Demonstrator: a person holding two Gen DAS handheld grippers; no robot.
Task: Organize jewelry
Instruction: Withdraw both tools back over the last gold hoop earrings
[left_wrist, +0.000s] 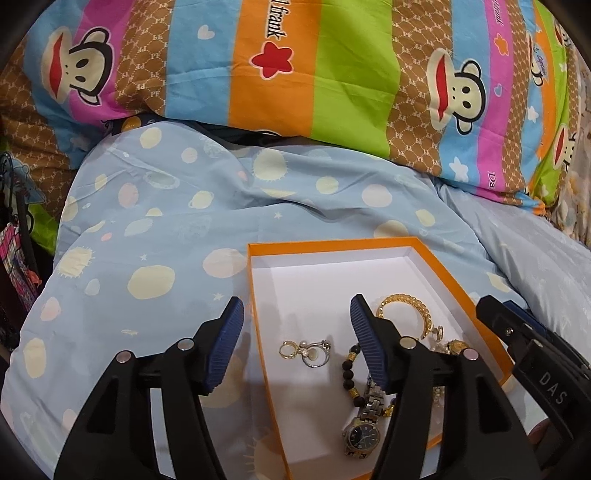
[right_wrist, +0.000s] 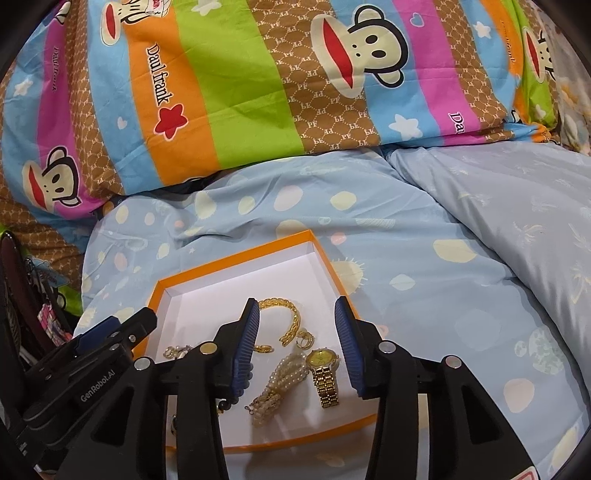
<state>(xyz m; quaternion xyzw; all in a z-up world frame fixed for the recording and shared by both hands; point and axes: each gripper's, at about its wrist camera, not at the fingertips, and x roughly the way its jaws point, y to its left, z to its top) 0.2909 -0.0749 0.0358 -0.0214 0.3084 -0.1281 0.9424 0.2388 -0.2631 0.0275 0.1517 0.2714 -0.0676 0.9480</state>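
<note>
Orange box (right_wrist: 236, 258) with white inside at lower centre on the blue bed cover (right_wrist: 424, 266), gold bracelet (right_wrist: 286, 319), pearl strand (right_wrist: 284, 382), gold watch (right_wrist: 322, 365), rings (left_wrist: 306, 352), dark-faced watch (left_wrist: 361, 435) inside, left tool (left_wrist: 297, 343) part open, empty, right tool (right_wrist: 297, 347) part open, empty

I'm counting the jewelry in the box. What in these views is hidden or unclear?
- Left wrist: silver watch strap and beaded bracelet run behind the left gripper.
- Right wrist: rings partly behind the right gripper.
- Earrings: too small to count.
</note>
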